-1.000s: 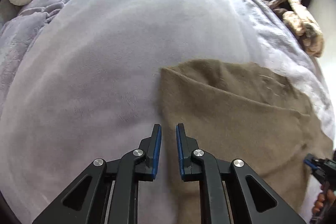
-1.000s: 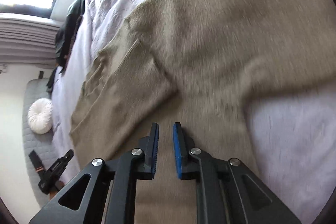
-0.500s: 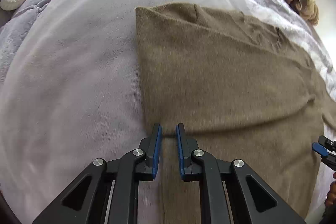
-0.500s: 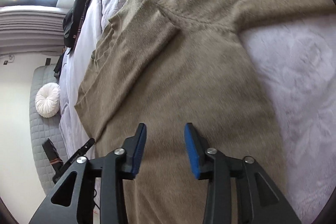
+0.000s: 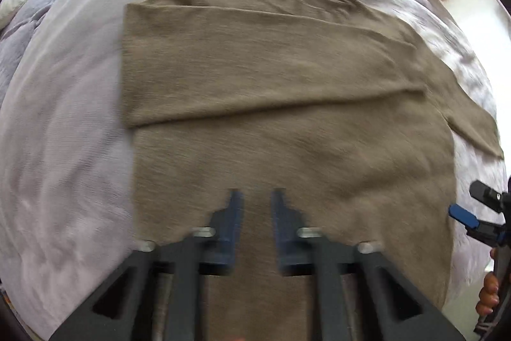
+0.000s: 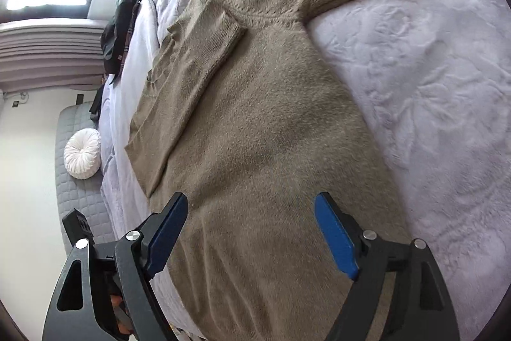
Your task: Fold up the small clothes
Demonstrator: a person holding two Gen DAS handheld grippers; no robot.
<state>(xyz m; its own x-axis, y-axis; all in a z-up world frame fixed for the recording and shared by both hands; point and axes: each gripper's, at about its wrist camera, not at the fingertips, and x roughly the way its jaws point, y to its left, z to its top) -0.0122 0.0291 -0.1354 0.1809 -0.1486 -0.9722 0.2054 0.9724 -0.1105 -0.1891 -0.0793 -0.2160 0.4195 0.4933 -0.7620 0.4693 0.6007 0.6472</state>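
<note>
Since a second ago: left tool [image 5: 255, 206] shifted from the bedspread onto the sweater [image 5: 287, 123], jaws opening, nothing clamped; right tool [image 6: 252, 232] jaws opening too, spread wide over the knit without pinching it. One olive sweater, lying flat on the bed [image 5: 64, 149], one sleeve [image 6: 198, 69] folded across the body, the other sleeve trailing off toward the far edge. Bare bedspread on both sides. One round white cushion [image 6: 82, 154] well apart at the head.
</note>
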